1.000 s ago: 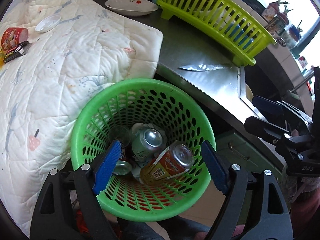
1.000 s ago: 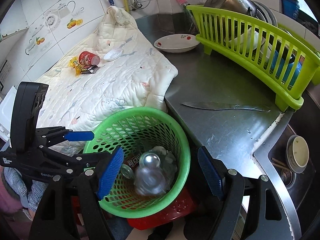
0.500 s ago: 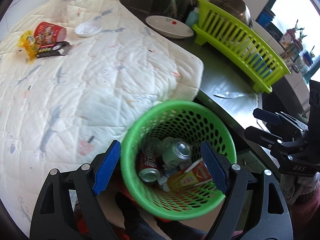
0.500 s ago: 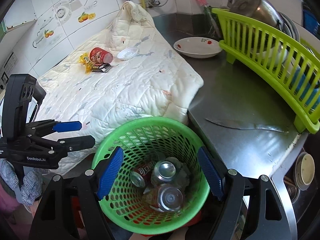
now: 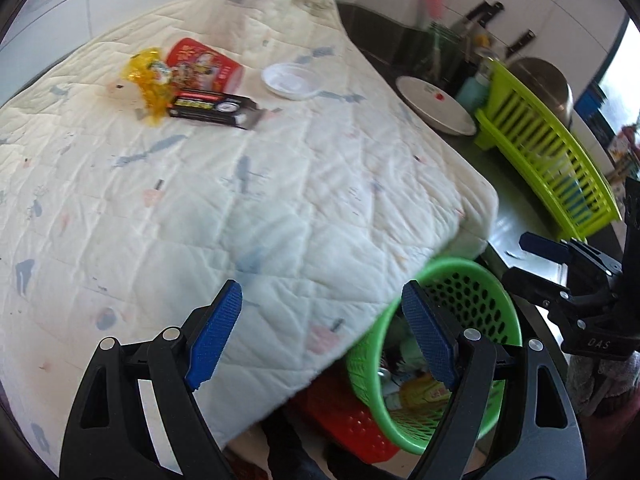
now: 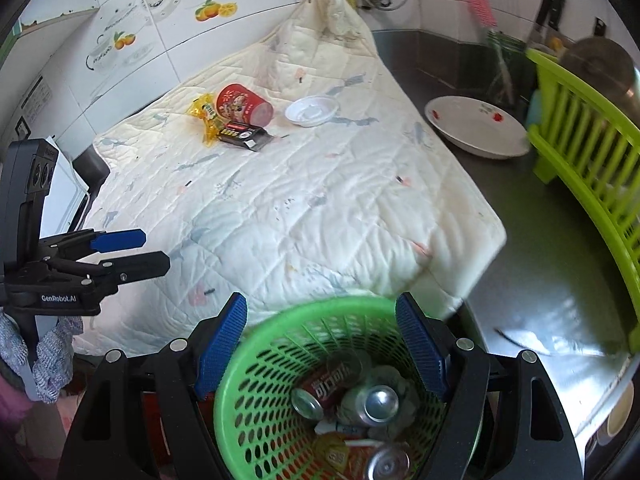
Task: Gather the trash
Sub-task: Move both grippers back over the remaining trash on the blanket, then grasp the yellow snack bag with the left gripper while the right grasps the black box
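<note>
Round green perforated plastic basket (image 6: pixel 256 392) holds cans; red paper cup (image 6: pixel 243 105), yellow wrapper (image 6: pixel 205 118), black packet (image 6: pixel 243 136) remain on quilt; left claw (image 5: pixel 320 338), right claw (image 6: pixel 320 346) both apart, empty.

Both grippers' (image 5: pixel 322 336) (image 6: pixel 322 344) jaws apart, empty

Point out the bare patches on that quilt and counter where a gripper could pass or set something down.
Free: the wide quilt stretch between the green basket and the litter; also the steel counter between quilt edge and dish rack. Crowded: the far corner, with red cup, yellow wrapper, black packet and white lid.
</note>
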Demonstrator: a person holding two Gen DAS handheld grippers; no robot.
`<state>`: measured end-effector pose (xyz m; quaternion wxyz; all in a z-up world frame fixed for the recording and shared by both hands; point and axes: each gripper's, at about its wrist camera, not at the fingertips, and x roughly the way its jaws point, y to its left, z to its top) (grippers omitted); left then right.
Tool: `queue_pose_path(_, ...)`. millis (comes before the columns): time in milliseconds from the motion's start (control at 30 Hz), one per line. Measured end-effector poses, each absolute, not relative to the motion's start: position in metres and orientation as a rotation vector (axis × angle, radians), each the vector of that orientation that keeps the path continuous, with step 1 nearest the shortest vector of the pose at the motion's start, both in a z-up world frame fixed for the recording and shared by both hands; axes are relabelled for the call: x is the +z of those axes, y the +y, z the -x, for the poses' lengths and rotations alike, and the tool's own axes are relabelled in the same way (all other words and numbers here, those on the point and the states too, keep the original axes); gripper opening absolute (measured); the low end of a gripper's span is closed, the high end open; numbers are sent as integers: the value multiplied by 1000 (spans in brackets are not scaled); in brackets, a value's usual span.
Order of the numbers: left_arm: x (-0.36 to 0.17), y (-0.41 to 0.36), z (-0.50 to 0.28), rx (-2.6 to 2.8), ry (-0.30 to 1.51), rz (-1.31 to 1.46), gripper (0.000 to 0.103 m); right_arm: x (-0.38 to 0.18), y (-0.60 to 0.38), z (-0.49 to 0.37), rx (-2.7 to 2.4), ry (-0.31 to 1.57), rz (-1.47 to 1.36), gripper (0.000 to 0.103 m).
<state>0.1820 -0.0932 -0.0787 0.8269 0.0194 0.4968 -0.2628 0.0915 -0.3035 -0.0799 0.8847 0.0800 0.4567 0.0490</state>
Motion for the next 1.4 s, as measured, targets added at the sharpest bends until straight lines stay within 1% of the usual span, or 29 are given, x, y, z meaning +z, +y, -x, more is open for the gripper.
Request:
queue_pose_path(467, -64, -32, -306, -397, 971, 42, 81, -83, -256, -179, 176, 962, -121, 74)
queue_pose_path(533, -65, -28, -326, -382, 970, 55, 87, -84, -250, -188, 181, 966, -118, 74)
queue_pose_path(600, -67, -23, -348, -367, 972, 74, 88, -85, -245, -197, 186, 970, -112, 74)
queue_pose_path(700, -74, -20, -379, -359, 980, 103, 89, -86, -239, -210, 188, 977, -101, 74)
queue_pose_path(1000, -99, -26, -450, -349, 1016, 118, 90, -90, -232, -241, 174, 997, -106, 74)
queue_pose_path(1300, -129, -22, -495, -367, 1074, 209, 90, -98, -225, -262, 162, 1022, -88, 74)
queue_pose_path(1400, -134, -18, -499, -377, 1060, 234, 90, -99, -221, -272, 169, 1024, -66, 75)
